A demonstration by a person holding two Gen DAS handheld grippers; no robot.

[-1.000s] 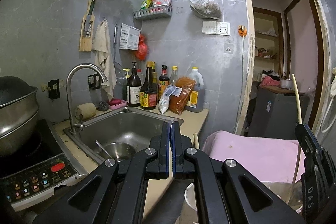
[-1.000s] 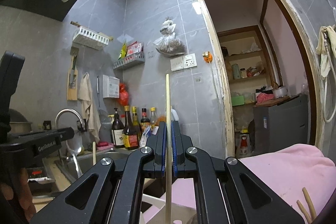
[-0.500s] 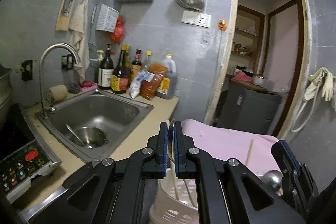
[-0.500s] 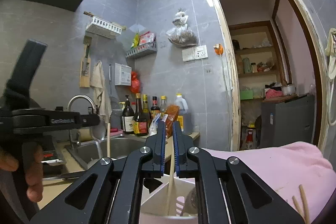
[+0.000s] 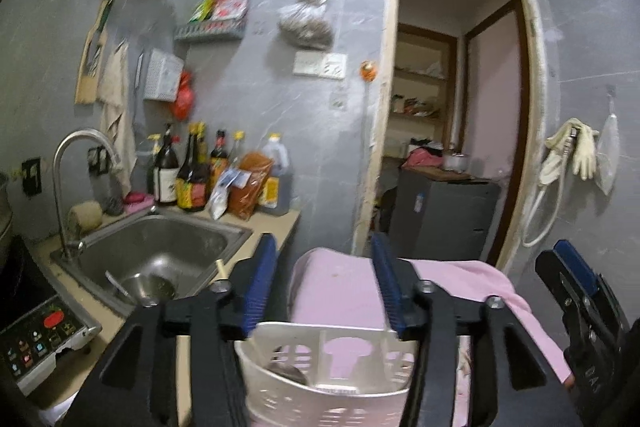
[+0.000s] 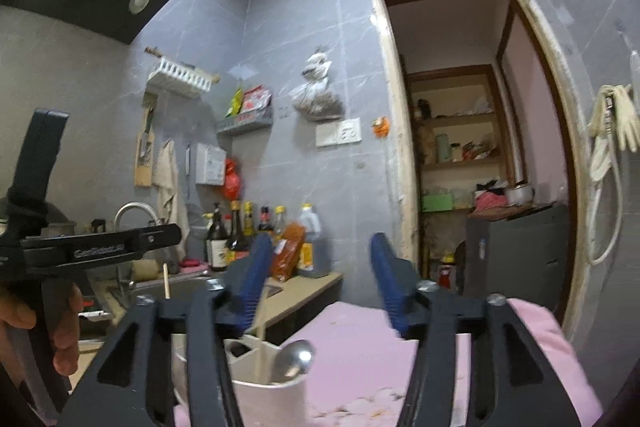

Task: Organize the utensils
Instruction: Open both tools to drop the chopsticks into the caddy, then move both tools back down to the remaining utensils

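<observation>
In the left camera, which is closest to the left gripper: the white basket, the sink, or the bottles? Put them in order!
From the left gripper:
1. White basket, right below its opening jaws.
2. Sink, to the left.
3. Bottles, behind the sink by the wall.

White utensil basket (image 5: 320,379) stands directly below; sink (image 5: 160,255) left.

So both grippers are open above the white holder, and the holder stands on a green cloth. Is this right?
Not quite: the cloth is pink, not green, as the left wrist view shows. The rest holds: the left gripper and the right gripper have their jaws opening with nothing between them, above the white holder.
</observation>
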